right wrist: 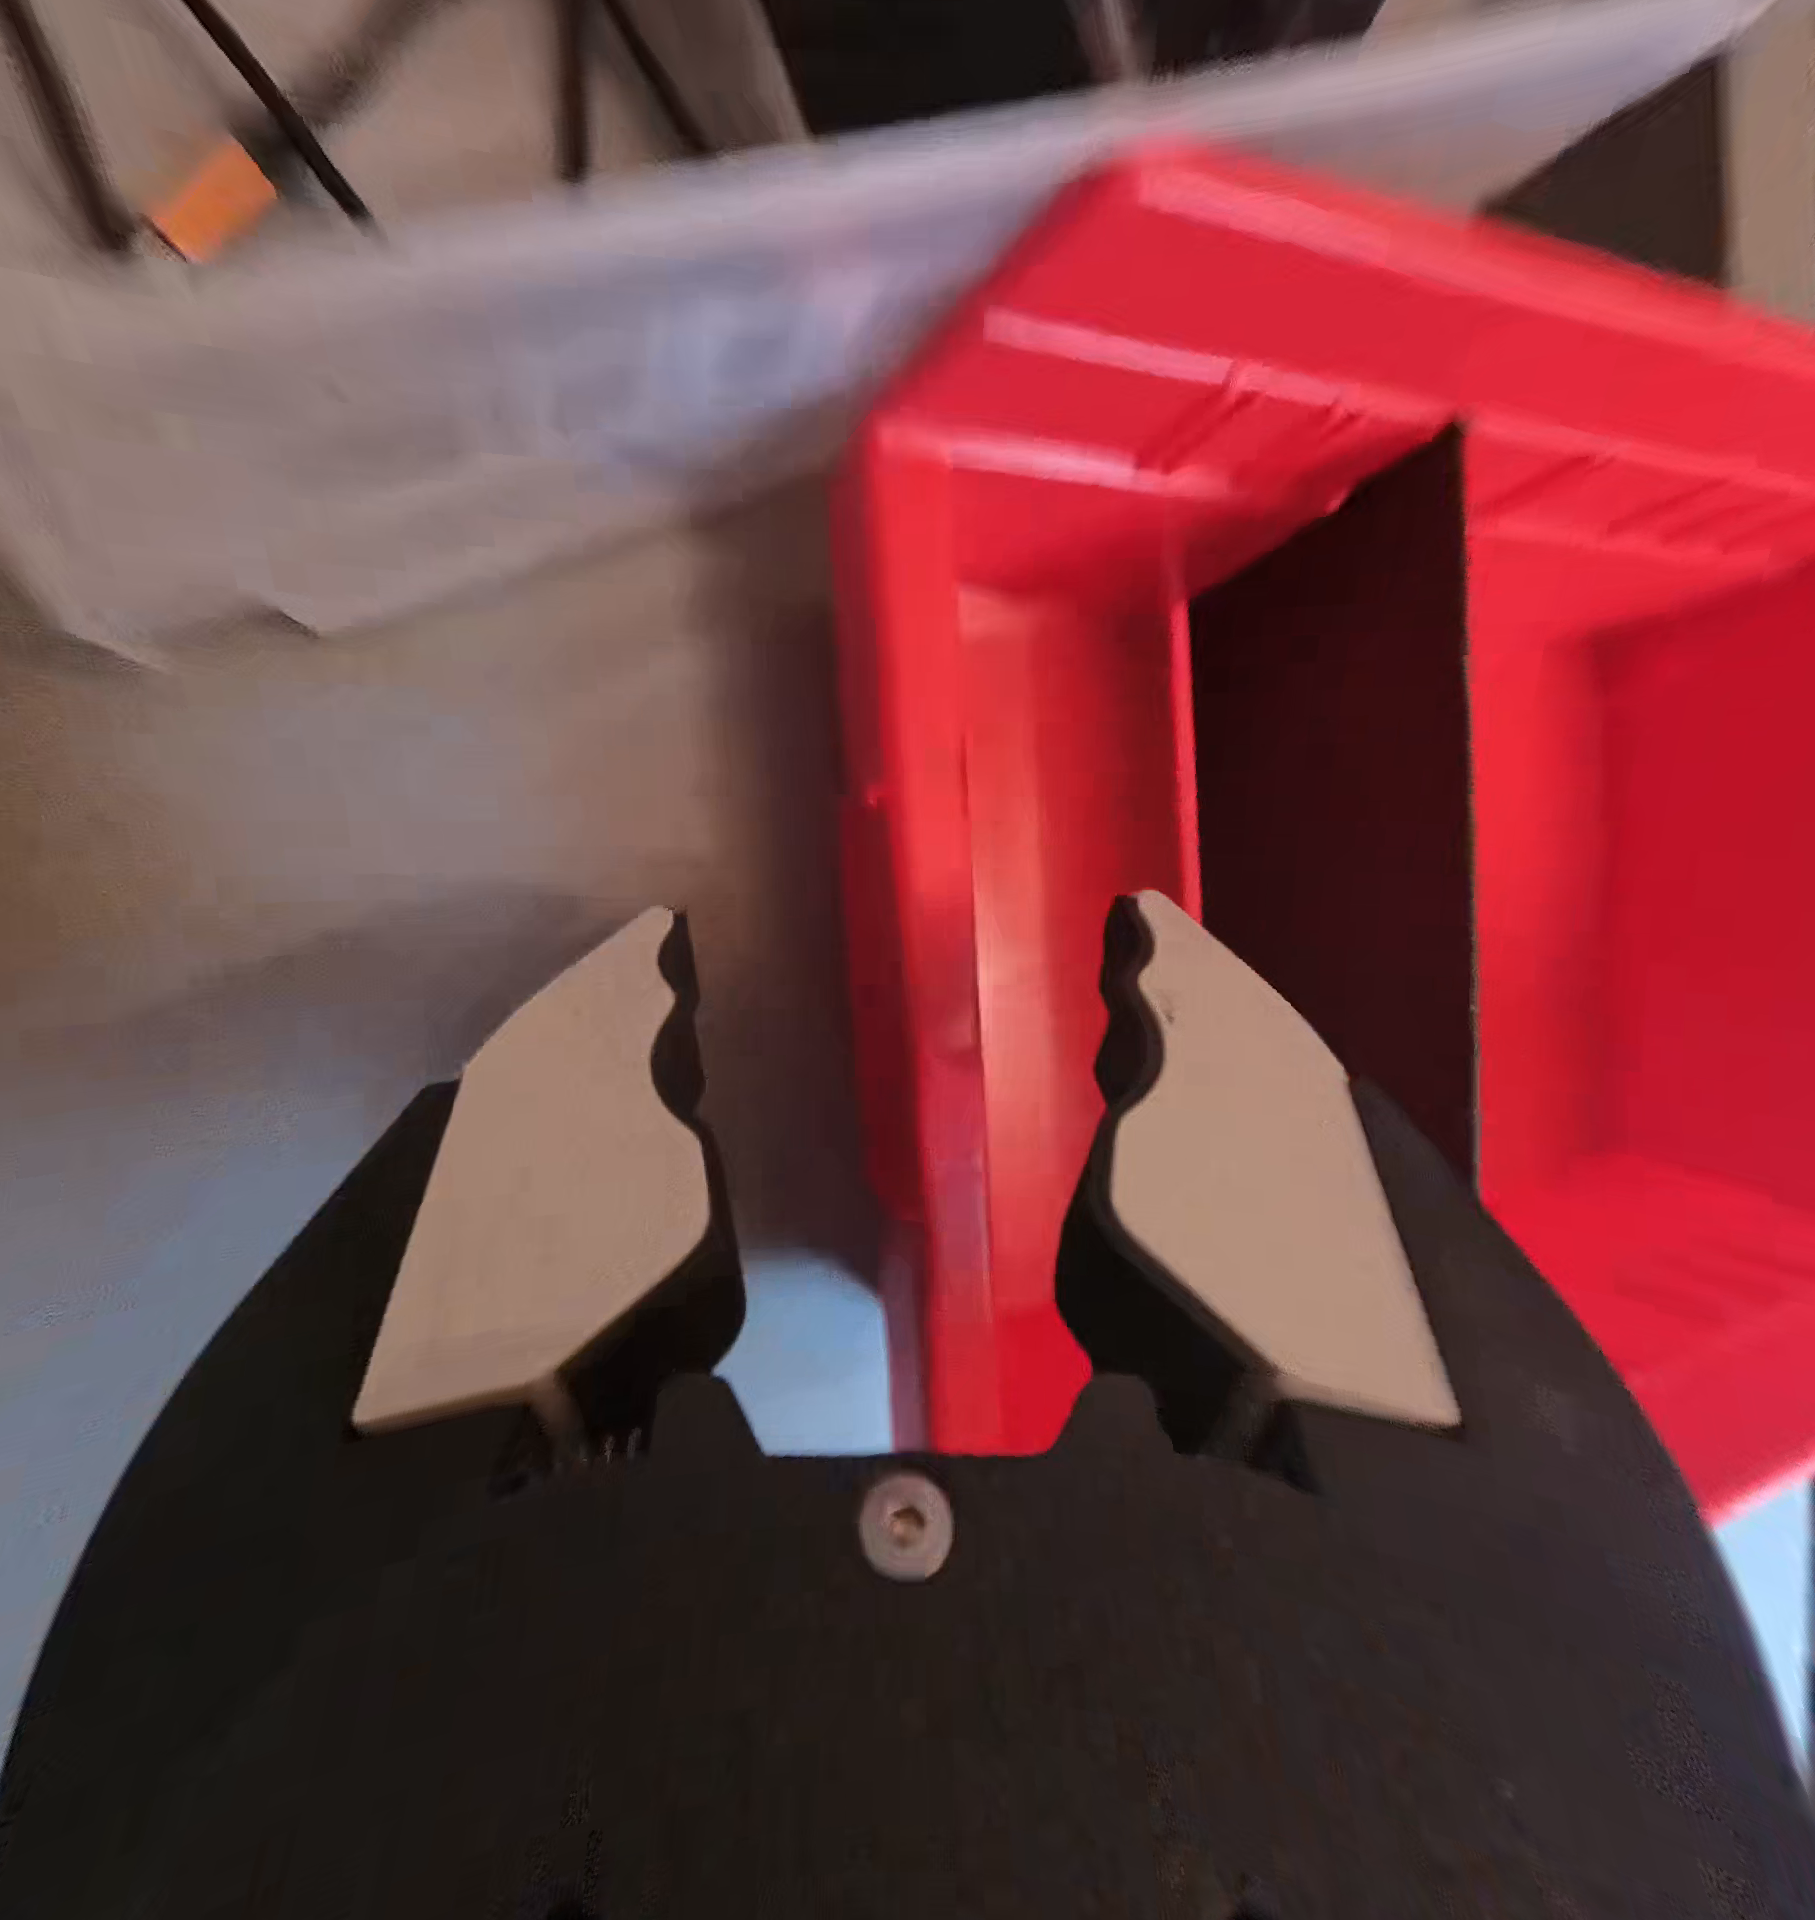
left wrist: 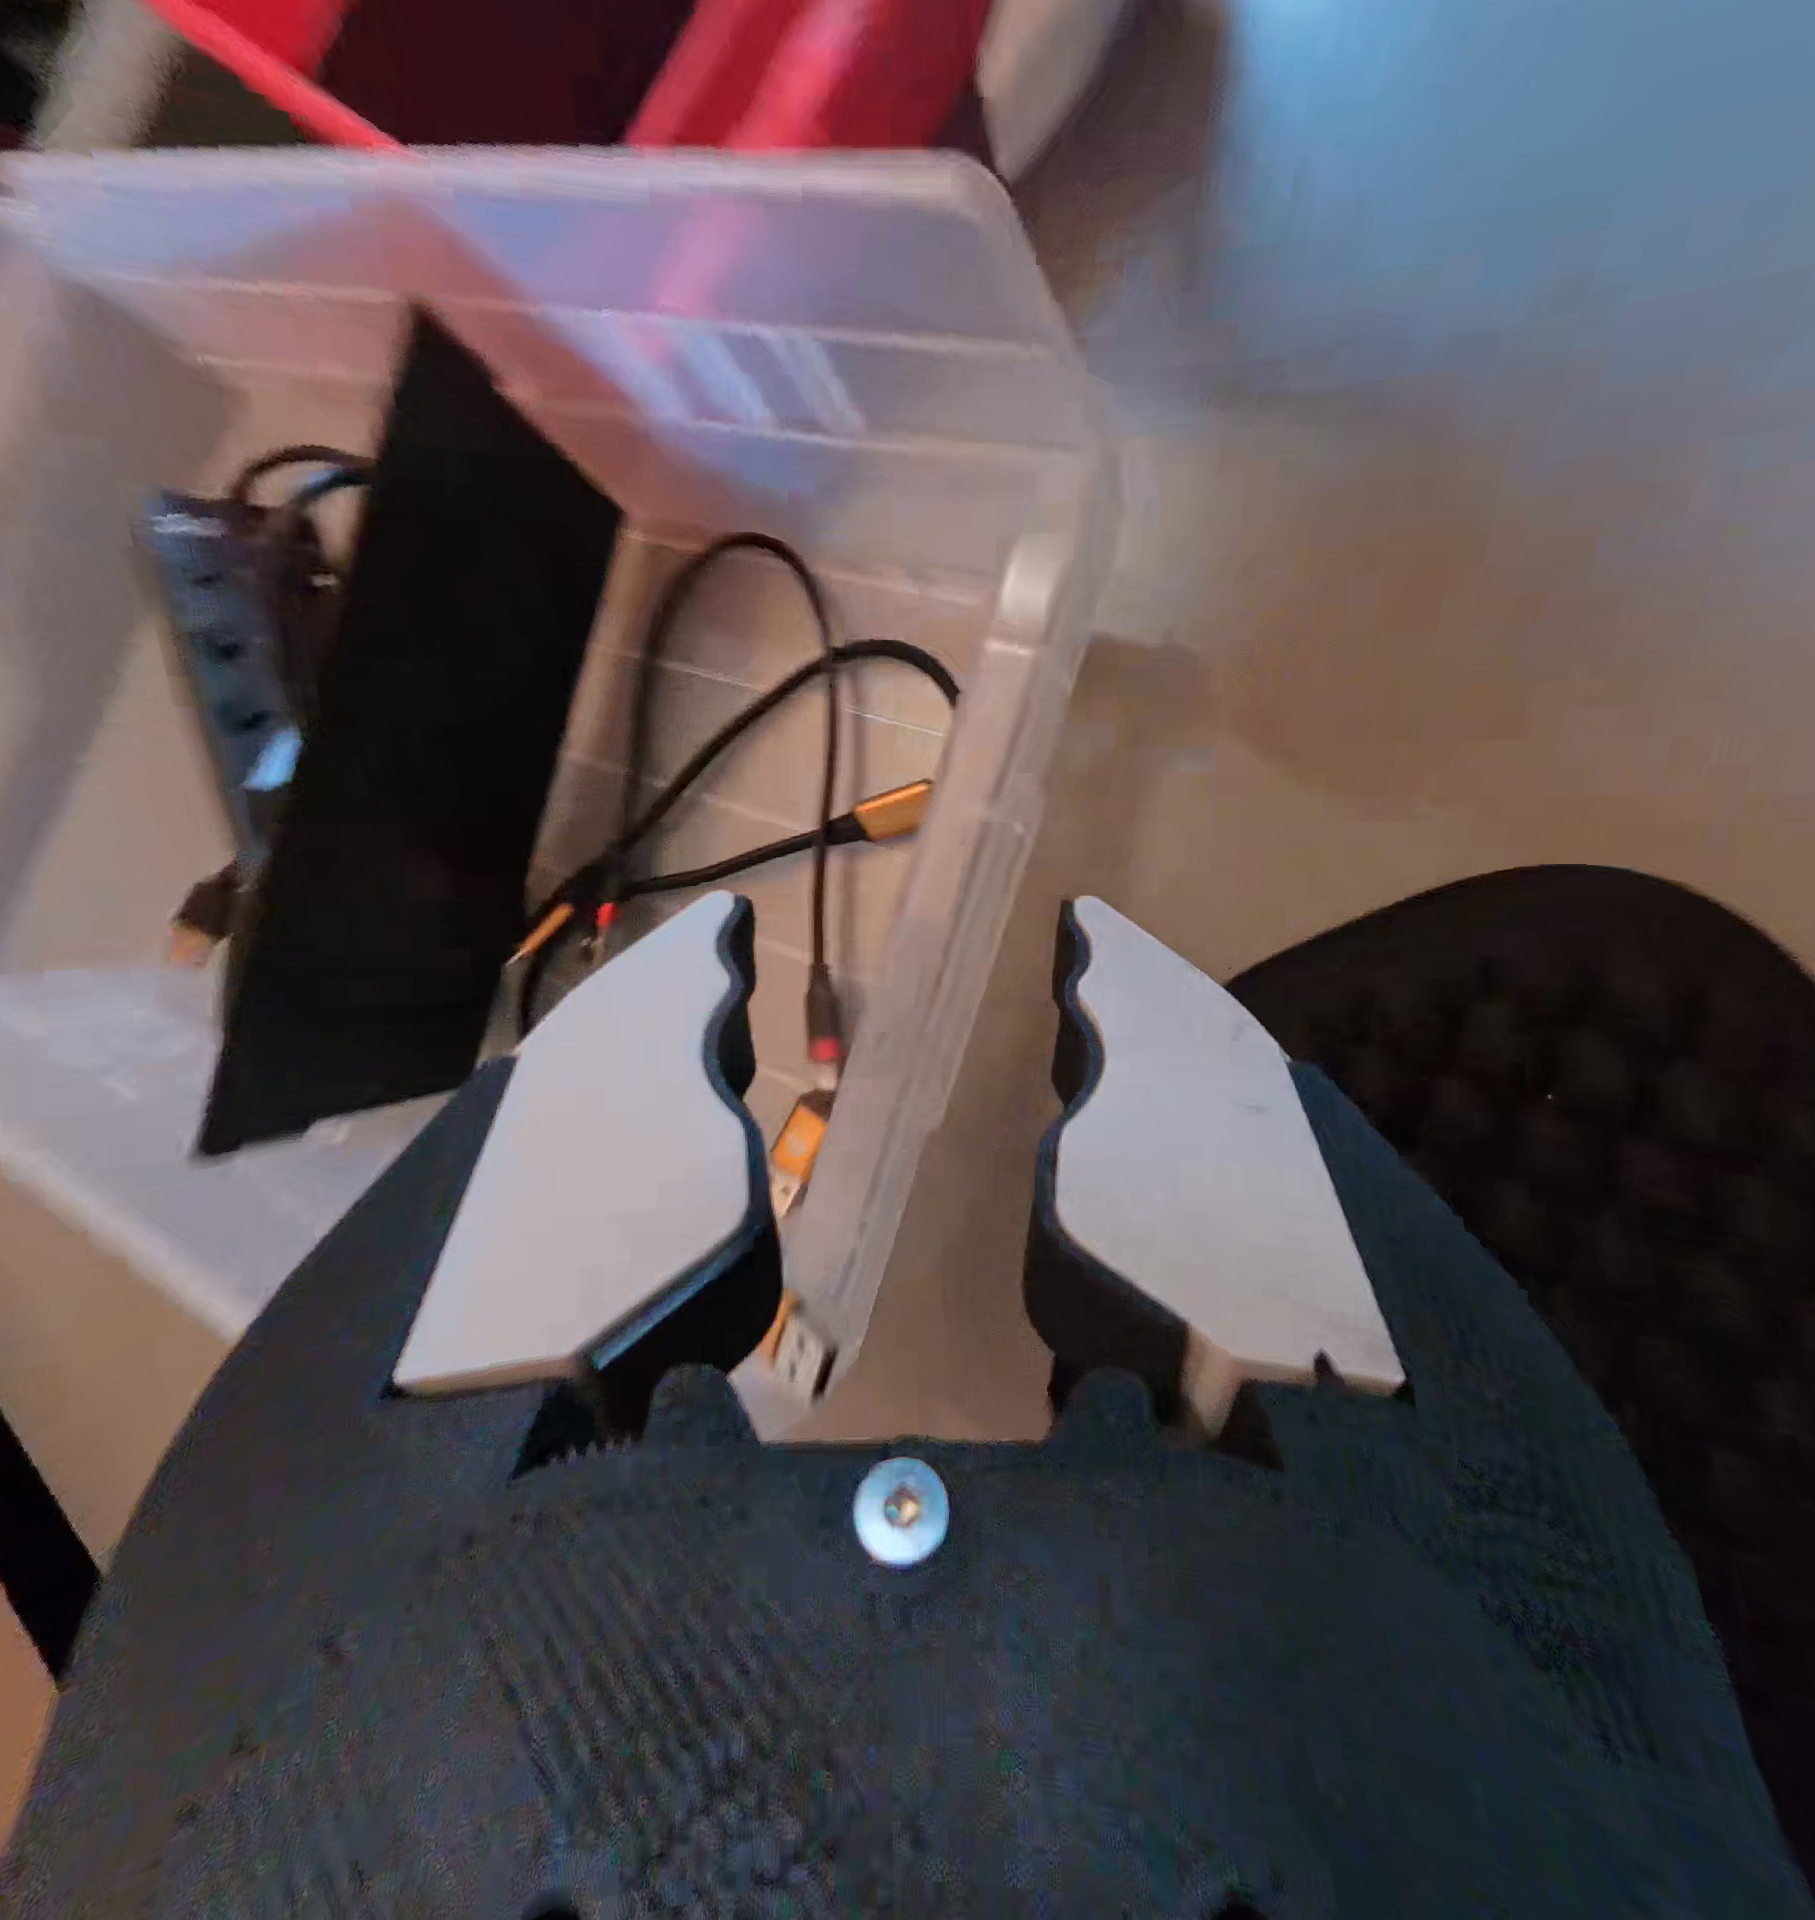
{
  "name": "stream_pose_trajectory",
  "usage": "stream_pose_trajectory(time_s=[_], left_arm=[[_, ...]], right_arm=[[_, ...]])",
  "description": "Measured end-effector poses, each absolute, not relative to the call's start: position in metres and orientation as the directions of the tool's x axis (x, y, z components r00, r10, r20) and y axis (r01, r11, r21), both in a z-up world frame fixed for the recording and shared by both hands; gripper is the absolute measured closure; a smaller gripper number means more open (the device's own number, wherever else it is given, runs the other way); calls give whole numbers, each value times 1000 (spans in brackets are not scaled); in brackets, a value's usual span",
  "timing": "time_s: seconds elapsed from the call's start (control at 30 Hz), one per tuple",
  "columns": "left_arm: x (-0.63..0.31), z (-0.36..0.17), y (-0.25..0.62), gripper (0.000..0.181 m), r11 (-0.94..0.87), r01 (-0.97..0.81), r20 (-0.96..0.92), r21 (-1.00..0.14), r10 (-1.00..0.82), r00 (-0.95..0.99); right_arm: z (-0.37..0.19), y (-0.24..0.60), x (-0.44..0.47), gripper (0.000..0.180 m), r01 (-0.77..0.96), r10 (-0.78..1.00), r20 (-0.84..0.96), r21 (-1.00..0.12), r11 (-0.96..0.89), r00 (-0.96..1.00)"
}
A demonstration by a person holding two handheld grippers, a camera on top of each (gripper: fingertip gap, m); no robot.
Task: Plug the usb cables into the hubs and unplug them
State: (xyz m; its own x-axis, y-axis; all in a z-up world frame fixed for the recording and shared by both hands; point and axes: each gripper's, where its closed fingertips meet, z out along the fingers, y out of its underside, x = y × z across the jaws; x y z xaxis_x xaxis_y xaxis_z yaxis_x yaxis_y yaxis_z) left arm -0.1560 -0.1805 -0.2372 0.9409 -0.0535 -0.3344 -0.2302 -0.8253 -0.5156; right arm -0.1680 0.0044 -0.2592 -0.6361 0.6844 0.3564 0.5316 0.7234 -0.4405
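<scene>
I see a pale beige table under both bins, blurred by motion, with a black mesh chair seat off to the right. The clear plastic bin holds a black divider panel, a dark USB hub behind it, and black USB cables with orange plugs. My left claw gapes empty over the bin's wall. My right claw is spread, empty, straddling the red bin rim.

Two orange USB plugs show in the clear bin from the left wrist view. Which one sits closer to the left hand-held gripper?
The orange plug right beside the inner finger, against the clear bin wall. The other orange plug lies farther up.
</scene>
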Motion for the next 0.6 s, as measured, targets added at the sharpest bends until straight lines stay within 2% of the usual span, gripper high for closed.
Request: stream_pose_trajectory(time_s=[0.03,0.07,0.1,0.13,0.17,0.2,0.33,0.47,0.6], left_arm=[[-157,-251,-173,124,-849,-249,-326,-466,-96,940],[-158,-264,-168,124,-868,-252,-304,-427,-125,945],[-159,-275,-165,129,-883,-251,-274,-397,-147,950],[-160,-282,-162,138,-888,-259,-257,-379,-168,952],[-158,-286,-159,143,-882,-279,-237,-380,-198,951],[-154,-287,-156,154,-870,-293,-224,-398,-217,950],[-156,-287,-152,155,-836,-342,-265,-430,-245,933],[-156,-287,-151,154,-817,-362,-295,-449,-247,923],[-159,-287,-150,154,-809,-376,-309,-453,-253,917]], right_arm=[[-272,10,-171,106,552,668,359,-378,743,-652],[-282,14,-173,111,562,651,368,-327,759,-664],[-289,20,-174,124,572,639,393,-287,768,-661],[-290,24,-175,142,577,637,421,-276,769,-646],[-290,24,-172,148,575,646,419,-299,762,-638],[-287,25,-168,147,574,659,423,-326,752,-622],[-278,37,-123,143,561,679,427,-384,734,-597],[-272,66,-60,147,565,653,533,-347,749,-538],[-271,93,-5,145,622,712,508,-372,689,-485]])
